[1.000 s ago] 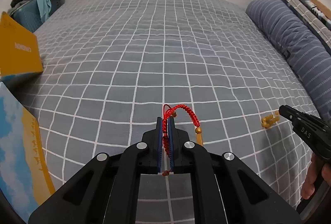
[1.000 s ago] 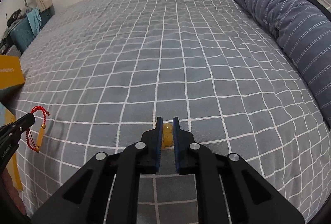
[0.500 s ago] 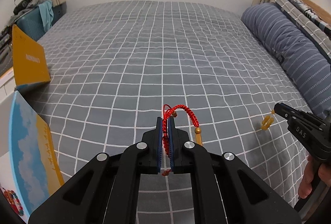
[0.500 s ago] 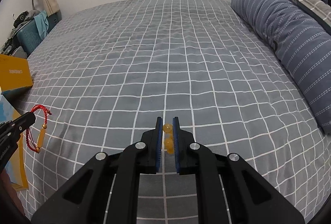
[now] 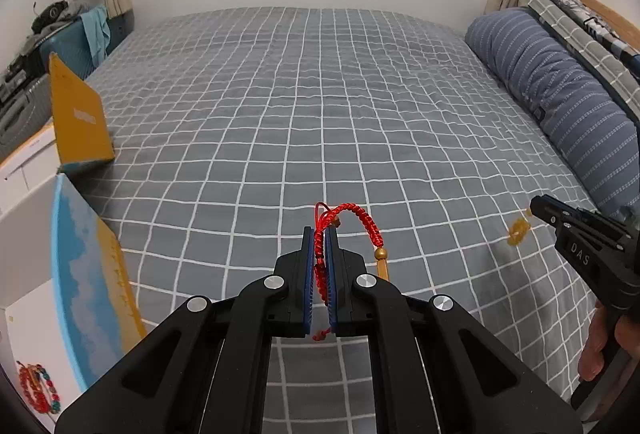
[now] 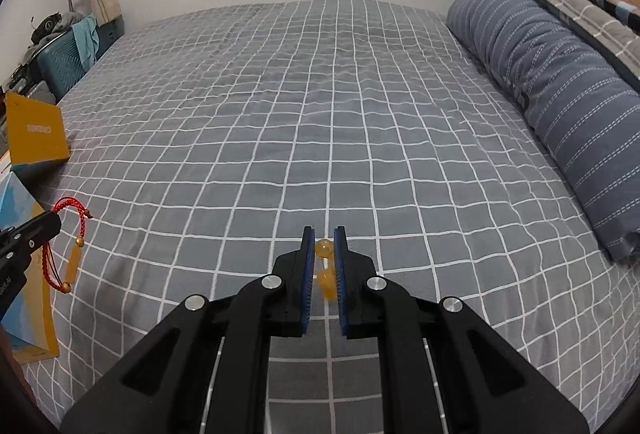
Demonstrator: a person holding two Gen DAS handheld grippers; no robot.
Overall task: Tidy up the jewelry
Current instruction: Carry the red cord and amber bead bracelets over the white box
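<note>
My left gripper (image 5: 319, 234) is shut on a red braided cord bracelet (image 5: 362, 221) with gold beads, held above the grey checked bed. It also shows at the left of the right wrist view (image 6: 66, 246), hanging from the left gripper (image 6: 54, 220). My right gripper (image 6: 324, 234) is shut on a yellow bead bracelet (image 6: 325, 266), lifted off the bed; it appears in the left wrist view (image 5: 518, 230) at the right gripper's tip (image 5: 534, 205).
An open white box with a blue and yellow lid (image 5: 86, 274) stands at the left bed edge and holds a red bead bracelet (image 5: 36, 388). A yellow box (image 5: 78, 121) lies behind it. A striped blue pillow (image 6: 560, 89) lines the right side.
Both grippers have risen and tilted back with their bracelets. The yellow bracelet has left the bed. The white box with the red beads has come into view at the left.
</note>
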